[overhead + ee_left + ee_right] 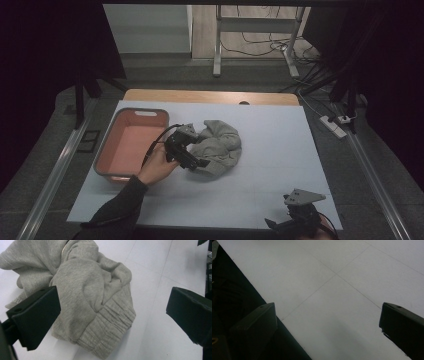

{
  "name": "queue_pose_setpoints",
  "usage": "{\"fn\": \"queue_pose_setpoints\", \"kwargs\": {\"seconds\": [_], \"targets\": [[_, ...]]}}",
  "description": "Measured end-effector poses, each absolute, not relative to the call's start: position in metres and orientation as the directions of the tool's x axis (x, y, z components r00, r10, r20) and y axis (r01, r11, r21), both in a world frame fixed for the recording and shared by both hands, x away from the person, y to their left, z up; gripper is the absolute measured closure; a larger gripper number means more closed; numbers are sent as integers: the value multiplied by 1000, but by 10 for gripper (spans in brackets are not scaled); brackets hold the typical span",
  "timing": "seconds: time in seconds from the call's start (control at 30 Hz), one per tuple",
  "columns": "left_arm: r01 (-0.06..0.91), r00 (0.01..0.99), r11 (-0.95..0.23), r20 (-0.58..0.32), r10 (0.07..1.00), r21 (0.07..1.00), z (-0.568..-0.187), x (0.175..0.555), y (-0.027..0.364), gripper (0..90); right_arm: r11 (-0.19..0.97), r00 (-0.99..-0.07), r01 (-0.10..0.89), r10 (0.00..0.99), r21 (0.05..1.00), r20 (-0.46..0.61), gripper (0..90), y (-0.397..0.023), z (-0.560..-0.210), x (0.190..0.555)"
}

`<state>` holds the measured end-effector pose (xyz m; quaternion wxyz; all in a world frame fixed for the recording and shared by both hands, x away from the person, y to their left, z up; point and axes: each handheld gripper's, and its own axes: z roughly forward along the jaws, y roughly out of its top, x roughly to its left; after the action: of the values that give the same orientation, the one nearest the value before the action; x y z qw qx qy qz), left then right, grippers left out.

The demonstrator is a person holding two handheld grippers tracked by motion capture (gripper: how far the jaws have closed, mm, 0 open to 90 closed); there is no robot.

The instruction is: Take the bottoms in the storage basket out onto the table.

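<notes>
Left gripper view: my left fingers (112, 315) spread wide around the crumpled grey knit garment (92, 295) on the white surface (160, 277), nothing gripped yet. Salmon plastic bin (131, 145) beside it, empty. Right fingers (327, 322) wide, idle near edge. Pickup and transfer remain.

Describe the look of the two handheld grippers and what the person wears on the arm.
Both the left gripper and the right gripper are black, with blocky, flat-faced jaws. A black cable loops from the left one; a grey three-cornered plate tops the right. The left arm wears a dark sleeve.
</notes>
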<state>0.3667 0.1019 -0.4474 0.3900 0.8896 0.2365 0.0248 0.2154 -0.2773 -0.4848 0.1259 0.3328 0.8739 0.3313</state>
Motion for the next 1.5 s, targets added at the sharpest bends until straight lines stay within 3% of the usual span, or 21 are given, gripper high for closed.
{"fn": "queue_pose_setpoints", "kwargs": {"seconds": [1.5], "targets": [[421, 874, -551, -158, 460, 721, -443, 334, 144, 0, 567, -748, 497, 664, 657, -8, 15, -276, -485, 215]]}}
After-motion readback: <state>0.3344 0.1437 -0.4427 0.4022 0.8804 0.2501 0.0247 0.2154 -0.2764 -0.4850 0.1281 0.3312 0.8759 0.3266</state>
